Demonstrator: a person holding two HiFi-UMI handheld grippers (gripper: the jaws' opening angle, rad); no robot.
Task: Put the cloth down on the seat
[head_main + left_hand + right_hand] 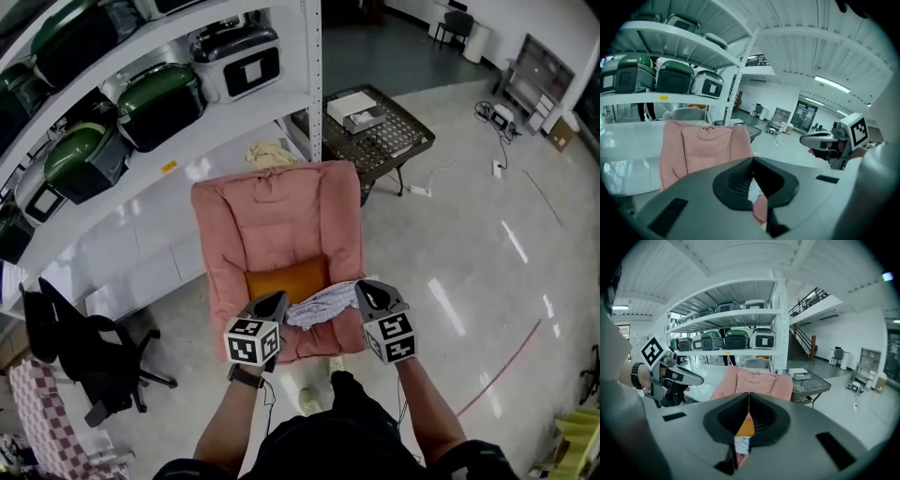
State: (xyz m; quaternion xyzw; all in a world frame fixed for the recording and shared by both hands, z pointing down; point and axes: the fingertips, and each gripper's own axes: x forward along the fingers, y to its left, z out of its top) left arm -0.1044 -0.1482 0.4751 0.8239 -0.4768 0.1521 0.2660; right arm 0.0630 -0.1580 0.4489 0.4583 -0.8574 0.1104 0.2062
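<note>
A pale patterned cloth (317,305) hangs stretched between my two grippers, just above the front of the pink armchair's (281,216) seat. An orange cushion (286,279) lies on that seat, right behind the cloth. My left gripper (278,298) is shut on the cloth's left end, and my right gripper (361,289) is shut on its right end. In the left gripper view the closed jaws (753,161) show a strip of cloth (753,190) below them. The right gripper view shows the same: shut jaws (748,397), cloth (741,445) beneath, orange cushion (746,427) beyond.
A white shelf rack (159,169) loaded with green and grey cookers stands behind and left of the armchair. A black mesh table (370,141) with a white box is at the back right. A black office chair (84,352) stands at the left. A yellowish rag (270,155) lies behind the armchair.
</note>
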